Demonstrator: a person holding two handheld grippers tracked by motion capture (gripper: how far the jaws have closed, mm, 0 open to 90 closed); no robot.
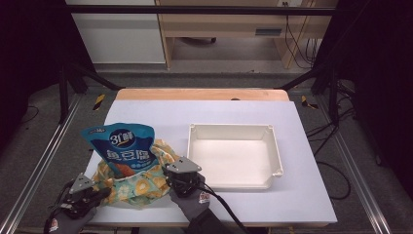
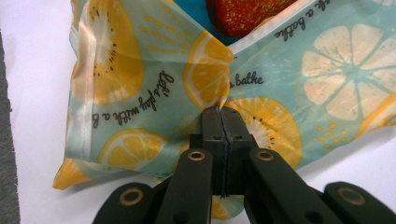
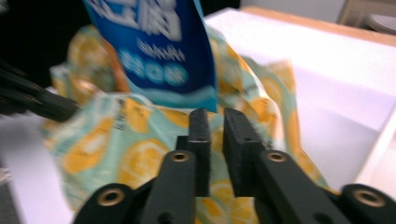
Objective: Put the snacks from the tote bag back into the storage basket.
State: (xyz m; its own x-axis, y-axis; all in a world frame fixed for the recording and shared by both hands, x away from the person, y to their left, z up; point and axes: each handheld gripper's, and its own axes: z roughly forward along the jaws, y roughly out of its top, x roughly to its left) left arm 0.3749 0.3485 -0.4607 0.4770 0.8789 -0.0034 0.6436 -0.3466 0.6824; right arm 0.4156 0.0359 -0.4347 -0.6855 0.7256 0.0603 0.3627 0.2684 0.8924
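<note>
left gripper: my jaws clamped on citrus-print bag, table's near-left corner
right gripper: my jaws slightly apart at bag
blue pouch: upright in bag

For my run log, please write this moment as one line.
left gripper: shut on lemon-print bag | right gripper: open beside bag | blue snack pouch: inside bag | white tray: empty

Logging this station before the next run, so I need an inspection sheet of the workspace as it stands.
Surface: white table, bare at right.
Job's things: blue snack bag standing in a lemon-print bag; white tray empty.
Clutter: nothing seen.
Grippers: left gripper shut on the lemon-print bag; right gripper slightly open at its edge.
Cables: gripper cable trails off the near edge.
Surroundings: wooden desk, floor cables.
</note>
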